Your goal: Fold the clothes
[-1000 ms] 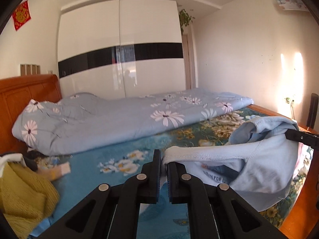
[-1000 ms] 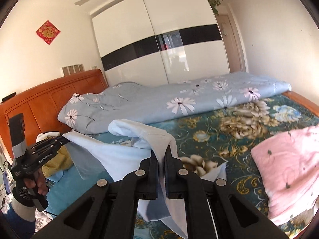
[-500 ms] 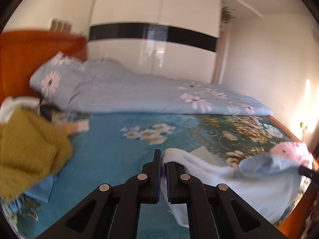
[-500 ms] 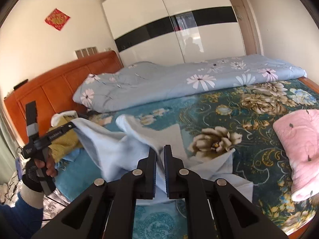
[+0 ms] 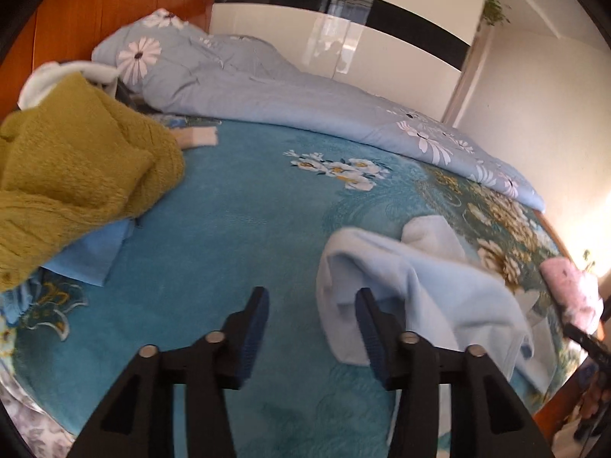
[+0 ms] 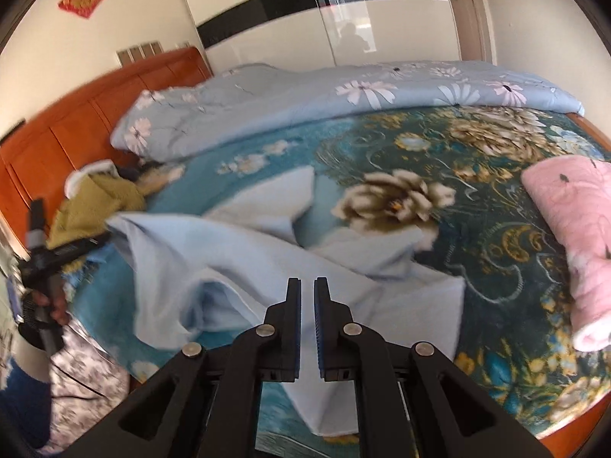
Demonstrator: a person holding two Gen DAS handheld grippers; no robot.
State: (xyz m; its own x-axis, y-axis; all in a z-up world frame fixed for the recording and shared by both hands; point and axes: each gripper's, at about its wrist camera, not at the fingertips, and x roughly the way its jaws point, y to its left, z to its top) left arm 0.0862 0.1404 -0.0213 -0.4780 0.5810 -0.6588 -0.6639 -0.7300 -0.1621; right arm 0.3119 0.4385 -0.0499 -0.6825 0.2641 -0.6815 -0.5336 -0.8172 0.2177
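- The big bed with the teal flowered cover (image 6: 496, 229) fills both views, with a rolled-up grey-blue daisy-print quilt (image 6: 343, 103) along the far side near the top of the frame.
- The task's thing, a pale blue fleece garment (image 6: 236, 259), lies rumpled on the cover at centre-left of the right wrist view. One pointed flap sticks up toward frame centre, and it's lumpy, not flat.
- A mustard-yellow knitted sweater (image 5: 72, 168) is heaped at the left of the left wrist view, and a rolled pink fleece blanket (image 6: 569, 229) sits at the right edge.
- The left gripper (image 5: 311, 320) is spread wide with nothing in it, right finger just at the garment's edge.
- The right gripper (image 6: 306, 305) is nearly closed with a thin gap. I can't tell if any cloth is pinched.
- My guess: smooth it flat before creasing, and grab hems or corners, not bunched middle.
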